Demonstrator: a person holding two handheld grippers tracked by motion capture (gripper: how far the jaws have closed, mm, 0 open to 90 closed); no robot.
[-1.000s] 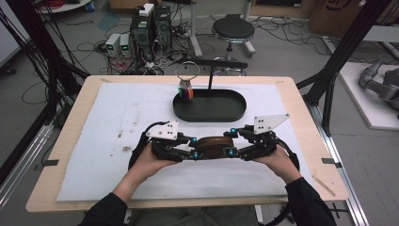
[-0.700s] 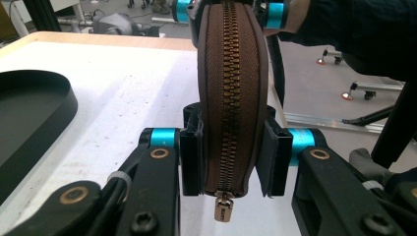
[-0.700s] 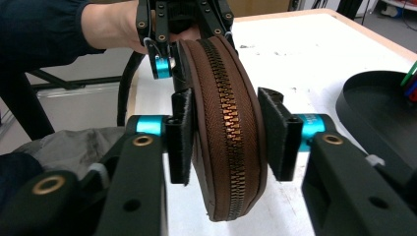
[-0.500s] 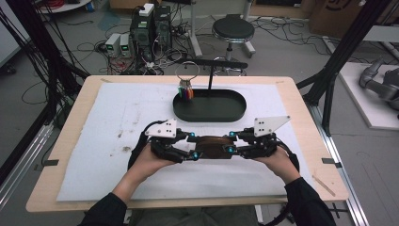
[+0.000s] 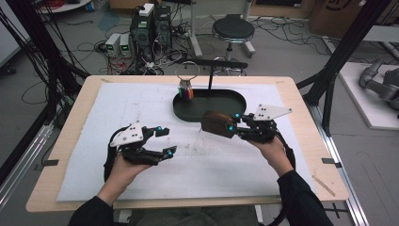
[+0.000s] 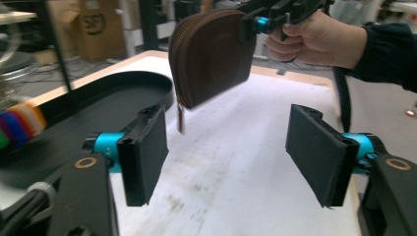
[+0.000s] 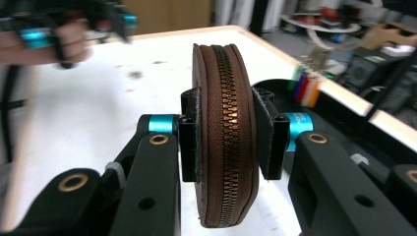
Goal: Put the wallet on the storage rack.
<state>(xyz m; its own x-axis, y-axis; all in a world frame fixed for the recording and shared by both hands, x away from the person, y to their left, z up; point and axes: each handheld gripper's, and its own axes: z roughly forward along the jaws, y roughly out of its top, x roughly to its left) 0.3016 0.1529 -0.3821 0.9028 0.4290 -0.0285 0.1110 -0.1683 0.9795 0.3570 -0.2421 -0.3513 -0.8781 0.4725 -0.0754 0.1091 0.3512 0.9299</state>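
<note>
A brown zipped pouch point(image 5: 217, 123) hangs above the white mat, just in front of the black oval tray point(image 5: 235, 99). My right gripper point(image 5: 234, 123) is shut on it; in the right gripper view both pads press the sides of the pouch point(image 7: 227, 73), zipper edge facing the camera. My left gripper point(image 5: 167, 139) is off to the left over the mat. Its jaws have just been opening and stand open with nothing between them. In the left gripper view the pouch point(image 6: 211, 54) hangs ahead of the left gripper point(image 6: 231, 152), clear of its pads point(image 6: 147, 152).
The tray holds a black post with a crossbar point(image 5: 214, 63). A metal ring with coloured tags point(image 5: 187, 89) hangs at its left end. The white mat point(image 5: 141, 108) covers most of the wooden table point(image 5: 301, 108). A stool and computer gear stand beyond the far edge.
Both grippers held the pouch between them at the table's front middle. The left one has let go and moved left; the right one has carried the pouch up toward the tray.
</note>
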